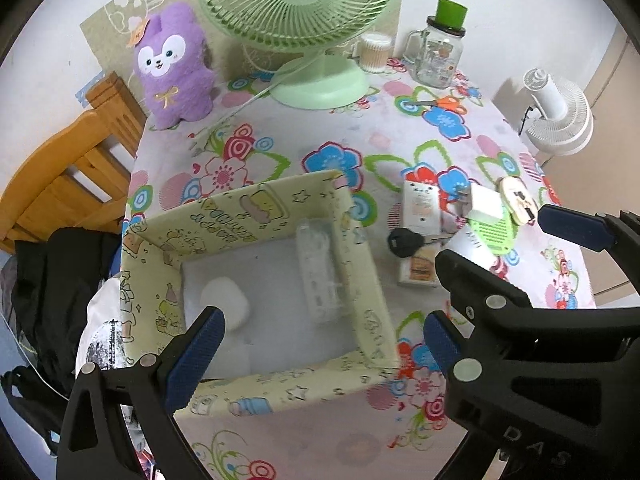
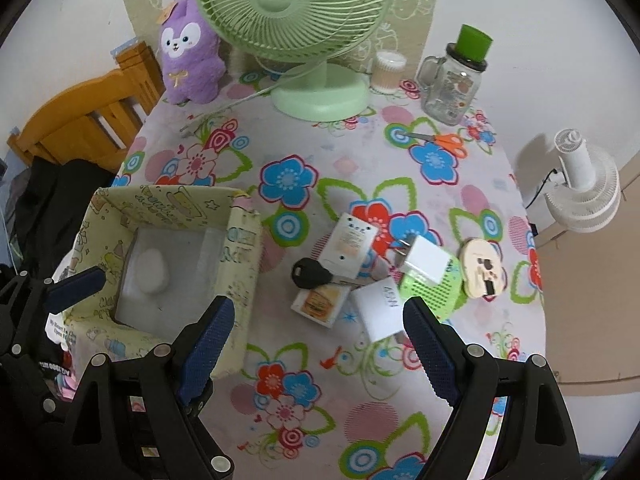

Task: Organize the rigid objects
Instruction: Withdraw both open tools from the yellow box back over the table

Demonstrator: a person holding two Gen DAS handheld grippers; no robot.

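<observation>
Right tongs (image 2: pixel 320 344) agape, empty, angled steeply down near box (image 2: pixel 236 276).

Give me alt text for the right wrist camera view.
The open, empty right gripper hangs over a floral tablecloth, above a cluster of small items including a black key and a white charger. A yellow patterned box sits to the left; a green fan stands behind.

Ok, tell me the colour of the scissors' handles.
Orange handles on the scissors, clearest in the right wrist view.
</observation>
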